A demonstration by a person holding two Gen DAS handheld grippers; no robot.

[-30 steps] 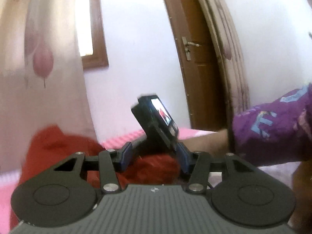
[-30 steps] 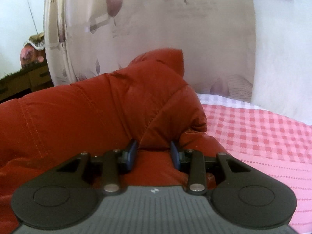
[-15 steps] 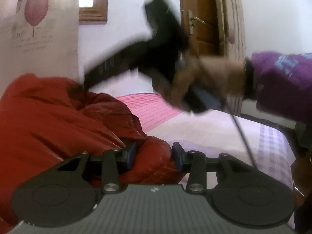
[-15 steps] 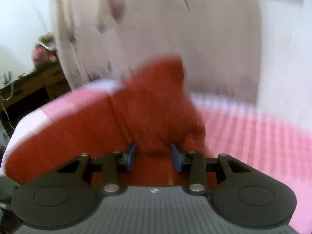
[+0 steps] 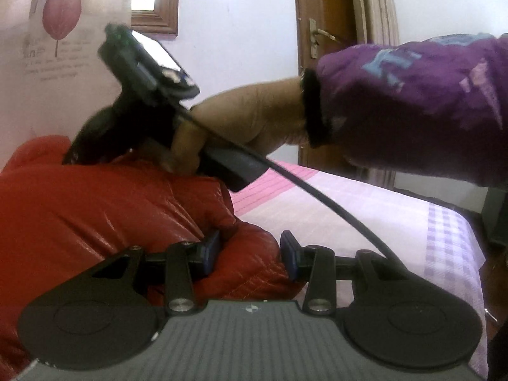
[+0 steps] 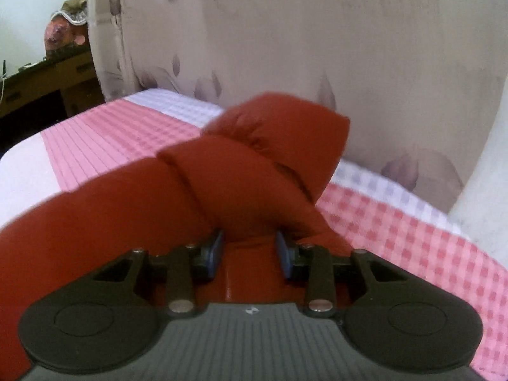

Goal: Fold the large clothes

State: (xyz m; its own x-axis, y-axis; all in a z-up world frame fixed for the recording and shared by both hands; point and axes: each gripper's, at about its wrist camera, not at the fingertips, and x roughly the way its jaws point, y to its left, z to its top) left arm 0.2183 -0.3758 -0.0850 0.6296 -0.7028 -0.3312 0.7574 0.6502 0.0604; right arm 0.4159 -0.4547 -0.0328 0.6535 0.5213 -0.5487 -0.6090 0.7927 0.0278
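Both hand-held grippers had hold of the red puffer jacket (image 5: 95, 209), which lay heaped on the bed (image 5: 365, 216) with its pink and lilac checked sheet, toward the far headboard (image 6: 317, 47). My left hand-held gripper (image 5: 249, 250) was clamped on a quilted fold at the jacket's near right edge. My right hand-held gripper (image 6: 249, 247) had a padded bunch between its jaws, which were closing on it, and a sleeve-like roll stood up just beyond. In the left view the person's right hand (image 5: 254, 127), in a purple sleeve (image 5: 412, 104), carried that tool above the jacket. I judged the jacket light, soft and springy, its shiny shell slippery, so seams and hems seemed the safest places to grip.
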